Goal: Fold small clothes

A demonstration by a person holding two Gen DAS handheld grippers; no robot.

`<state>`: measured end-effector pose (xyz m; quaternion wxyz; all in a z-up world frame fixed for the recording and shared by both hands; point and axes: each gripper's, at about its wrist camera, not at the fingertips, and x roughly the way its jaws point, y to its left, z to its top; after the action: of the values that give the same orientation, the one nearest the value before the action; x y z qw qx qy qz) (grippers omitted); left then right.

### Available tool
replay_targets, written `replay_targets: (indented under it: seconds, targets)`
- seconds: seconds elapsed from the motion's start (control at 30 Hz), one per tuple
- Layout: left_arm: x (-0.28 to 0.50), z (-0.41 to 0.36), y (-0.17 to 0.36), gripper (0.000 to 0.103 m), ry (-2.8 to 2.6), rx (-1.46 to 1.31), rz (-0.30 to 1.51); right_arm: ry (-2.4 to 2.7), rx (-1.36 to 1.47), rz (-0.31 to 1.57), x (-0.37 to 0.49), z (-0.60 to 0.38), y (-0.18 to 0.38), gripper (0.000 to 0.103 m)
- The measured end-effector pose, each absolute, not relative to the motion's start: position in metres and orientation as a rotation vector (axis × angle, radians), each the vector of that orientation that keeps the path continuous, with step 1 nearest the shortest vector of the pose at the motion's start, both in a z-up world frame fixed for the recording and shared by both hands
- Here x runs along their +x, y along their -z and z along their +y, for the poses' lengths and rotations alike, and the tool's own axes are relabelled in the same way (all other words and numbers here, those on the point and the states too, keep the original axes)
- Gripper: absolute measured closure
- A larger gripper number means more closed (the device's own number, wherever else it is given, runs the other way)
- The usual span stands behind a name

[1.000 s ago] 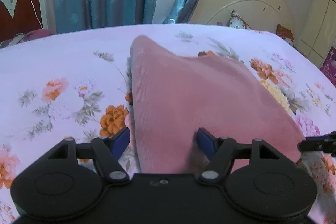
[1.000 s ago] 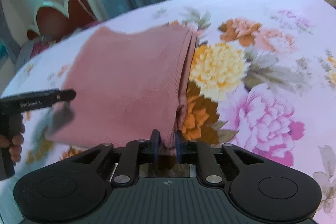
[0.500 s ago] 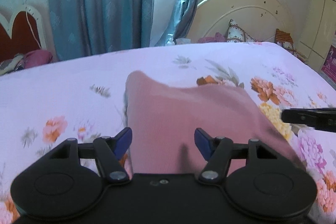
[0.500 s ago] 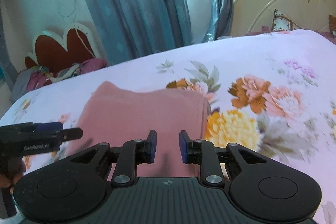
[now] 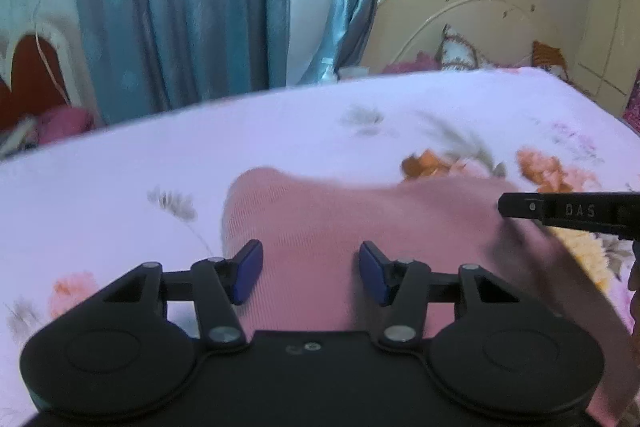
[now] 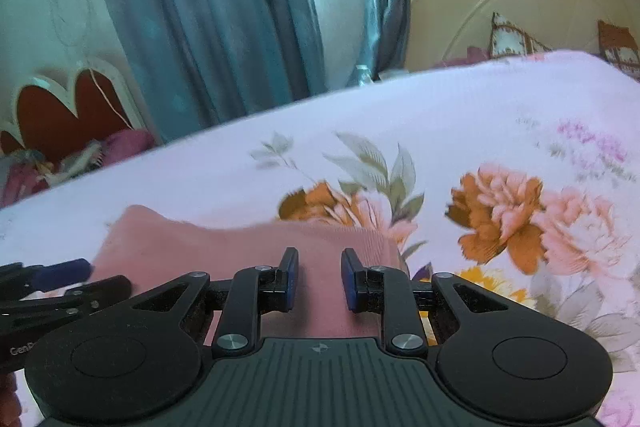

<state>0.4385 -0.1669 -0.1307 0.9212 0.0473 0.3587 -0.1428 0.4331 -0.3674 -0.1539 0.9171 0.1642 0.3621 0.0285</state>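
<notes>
While both grippers — left (image 5: 311,273), right (image 6: 319,279) — gape, the ribbed pink garment (image 5: 360,227) lies folded flat

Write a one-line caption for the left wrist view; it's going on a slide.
Open left gripper above folded pink garment on floral bedsheet, right gripper alongside.

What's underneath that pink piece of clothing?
The pink garment lies on a floral bedsheet; printed flowers peek out at its edge. Whatever lies directly beneath the cloth is covered.
</notes>
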Motion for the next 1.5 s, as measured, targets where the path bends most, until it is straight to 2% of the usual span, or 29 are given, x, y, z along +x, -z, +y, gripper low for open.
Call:
replay_targets:
  seconds: [0.1,0.23,0.33,0.5,0.6,0.7,0.93,1.1,1.27,1.5]
  targets:
    - [0.438,-0.16,0.136,0.049,0.295,0.065,0.723,-0.051,0.283,0.738,0.437,-0.367,0.174,0.079]
    - [0.437,-0.165,0.129,0.051,0.278,0.107,0.667,-0.029,0.273,0.695,0.437,-0.369,0.17,0.079]
    - [0.447,-0.16,0.145,0.047,0.244,0.078,0.707,-0.031,0.245,0.721,0.445,-0.369,0.183,0.079]
    - [0.445,-0.159,0.142,0.046,0.244,0.096,0.705,-0.046,0.292,0.735,0.447,-0.377,0.183,0.079]
    - [0.437,-0.16,0.134,0.046,0.23,0.106,0.693,-0.056,0.292,0.749,0.444,-0.377,0.176,0.078]
    - [0.424,-0.158,0.125,0.041,0.226,0.114,0.673,-0.075,0.29,0.734,0.432,-0.378,0.161,0.077]
    - [0.391,-0.152,0.108,0.041,0.242,0.118,0.669,-0.145,0.263,0.697,0.392,-0.369,0.137,0.077]
    - [0.376,-0.159,0.121,0.041,0.251,0.135,0.722,-0.158,0.208,0.714,0.369,-0.357,0.142,0.077]
    - [0.378,-0.155,0.132,0.035,0.23,0.103,0.763,-0.126,0.143,0.769,0.366,-0.354,0.165,0.077]
    - [0.366,-0.151,0.121,0.038,0.213,0.095,0.774,-0.163,0.178,0.734,0.343,-0.362,0.144,0.077]
